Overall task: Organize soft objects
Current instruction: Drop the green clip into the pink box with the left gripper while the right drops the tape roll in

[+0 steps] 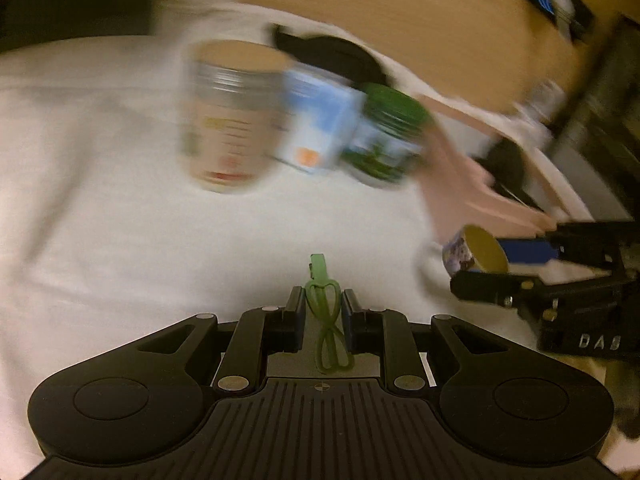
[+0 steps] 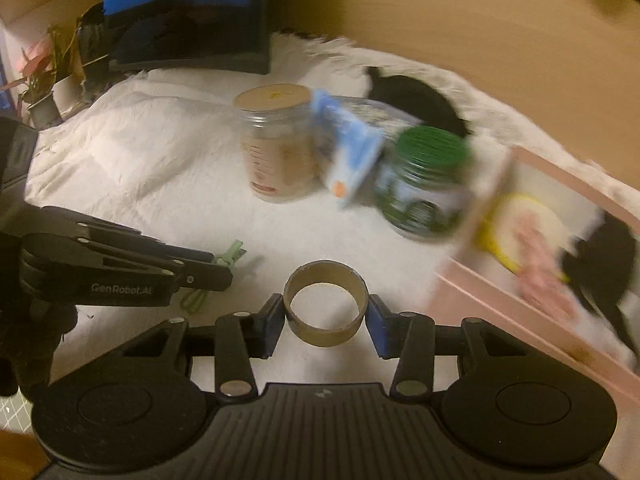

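My left gripper (image 1: 323, 306) is shut on a green clip (image 1: 325, 320) and holds it just above the white fluffy cloth (image 1: 120, 208). The clip also shows in the right wrist view (image 2: 230, 257) at the left gripper's tips. My right gripper (image 2: 326, 314) is shut on a roll of tape (image 2: 326, 306), a cardboard ring with a patterned outside. In the left wrist view the roll (image 1: 476, 256) sits between the right gripper's fingers (image 1: 528, 250) at the right. A pink tray (image 2: 532, 256) at the right holds yellow, pink and black soft things.
A tan-lidded jar (image 2: 278, 144), a blue-and-white carton (image 2: 352, 152) and a green-lidded jar (image 2: 426, 184) stand mid-cloth. A black soft item (image 2: 416, 100) lies behind them. A dark monitor (image 2: 184, 16) and potted plants (image 2: 48, 76) stand at the back left.
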`<state>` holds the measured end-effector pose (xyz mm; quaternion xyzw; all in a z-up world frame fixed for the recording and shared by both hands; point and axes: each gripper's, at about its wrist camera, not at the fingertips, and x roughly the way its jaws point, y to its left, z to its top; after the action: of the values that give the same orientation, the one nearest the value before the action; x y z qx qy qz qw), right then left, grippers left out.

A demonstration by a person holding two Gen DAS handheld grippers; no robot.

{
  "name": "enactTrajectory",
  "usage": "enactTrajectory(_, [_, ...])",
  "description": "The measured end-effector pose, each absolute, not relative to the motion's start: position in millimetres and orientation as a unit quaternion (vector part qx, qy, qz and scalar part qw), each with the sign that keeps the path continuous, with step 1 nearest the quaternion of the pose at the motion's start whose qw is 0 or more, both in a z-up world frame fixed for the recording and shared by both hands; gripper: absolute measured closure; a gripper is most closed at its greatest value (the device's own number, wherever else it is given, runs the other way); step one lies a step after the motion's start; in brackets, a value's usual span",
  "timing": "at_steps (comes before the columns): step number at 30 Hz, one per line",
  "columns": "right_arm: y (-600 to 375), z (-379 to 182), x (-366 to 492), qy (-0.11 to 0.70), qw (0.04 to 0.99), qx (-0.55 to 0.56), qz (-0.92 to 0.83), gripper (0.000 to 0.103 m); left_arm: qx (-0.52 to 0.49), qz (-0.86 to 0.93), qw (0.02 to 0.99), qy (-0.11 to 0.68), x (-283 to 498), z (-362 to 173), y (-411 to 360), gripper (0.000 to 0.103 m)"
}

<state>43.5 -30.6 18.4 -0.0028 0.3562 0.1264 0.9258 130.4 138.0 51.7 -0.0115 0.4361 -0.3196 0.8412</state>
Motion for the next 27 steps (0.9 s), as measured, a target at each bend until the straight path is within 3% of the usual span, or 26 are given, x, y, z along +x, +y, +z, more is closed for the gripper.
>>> enactTrajectory(8, [-111,17,-21,0.371,0.928,0.038,0.022,0.059,0.030,-0.456,0.762,0.459,89,61,51,0.081])
enactTrajectory(13, [-147,35,-51,0.334,0.941,0.048,-0.028,0.059,0.042,-0.507,0.748,0.427,82,93,10,0.081])
enactTrajectory(20, [-171,48,-66,0.295,0.951,0.067,-0.060,0.059,0.020,-0.497,0.788,0.362,117,140,-29,0.081])
enactTrajectory(27, [-175,41,-65,0.293,0.951,0.075,-0.066,0.059,-0.045,-0.461,0.804,0.373,177,132,-68,0.080])
